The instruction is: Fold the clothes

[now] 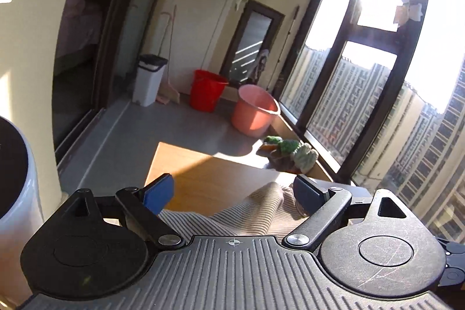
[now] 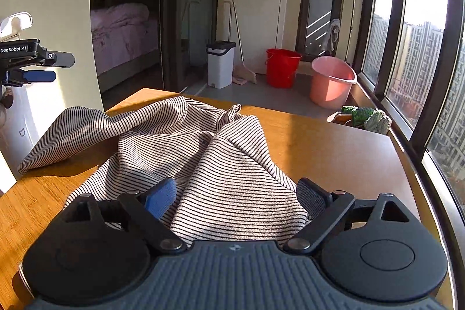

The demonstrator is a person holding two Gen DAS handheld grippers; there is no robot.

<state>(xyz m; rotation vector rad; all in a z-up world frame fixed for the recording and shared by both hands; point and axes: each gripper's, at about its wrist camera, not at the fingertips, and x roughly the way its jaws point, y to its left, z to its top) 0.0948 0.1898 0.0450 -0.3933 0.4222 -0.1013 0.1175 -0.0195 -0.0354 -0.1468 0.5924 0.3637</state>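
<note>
A striped beige and black garment (image 2: pixel 186 153) lies crumpled on the wooden table (image 2: pixel 343 153). My right gripper (image 2: pixel 235 196) is open low over the garment's near part, with cloth between and under its fingers. My left gripper (image 1: pixel 232 193) is open and raised above the table, with a fold of the striped garment (image 1: pixel 232 220) showing below it. The left gripper also shows in the right wrist view (image 2: pixel 43 69) at the far left, held high above the garment's left end.
A pink bucket (image 2: pixel 331 83), a red bucket (image 2: pixel 282 66) and a white bin (image 2: pixel 221 63) stand on the balcony floor beyond the table. Green items (image 2: pixel 366 118) lie by the window sill. Tall windows run along the right. A white appliance (image 1: pixel 14 193) stands at left.
</note>
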